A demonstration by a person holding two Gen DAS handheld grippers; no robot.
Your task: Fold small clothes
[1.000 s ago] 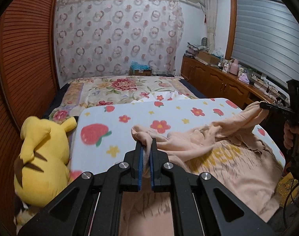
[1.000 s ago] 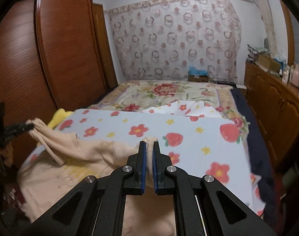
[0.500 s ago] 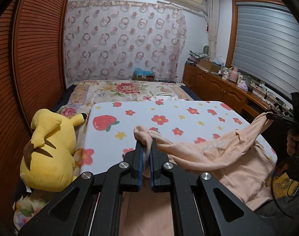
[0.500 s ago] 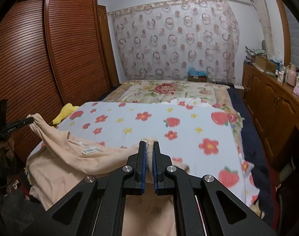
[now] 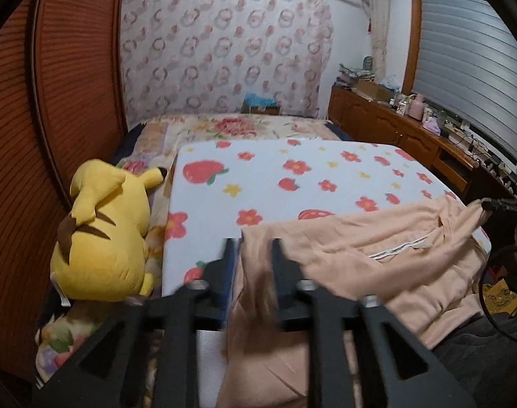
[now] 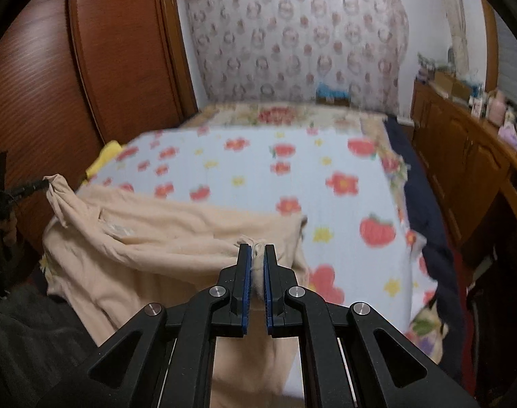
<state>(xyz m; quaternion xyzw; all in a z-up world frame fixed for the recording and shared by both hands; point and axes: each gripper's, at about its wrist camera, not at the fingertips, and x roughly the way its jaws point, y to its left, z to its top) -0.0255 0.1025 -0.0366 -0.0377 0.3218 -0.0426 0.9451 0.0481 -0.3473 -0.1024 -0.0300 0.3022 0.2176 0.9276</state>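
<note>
Peach shirt (image 5: 387, 251), soft and rumpled, lies on the near end of my flowery fleece blanket (image 5: 292, 176). Left view: my left gripper (image 5: 252, 243) has just been opening, jaws apart with cloth loose between them, pointing down at the bed. Right view: my right gripper (image 6: 257, 253) pinches a bunched shirt corner (image 6: 257, 250), angled down.
</note>
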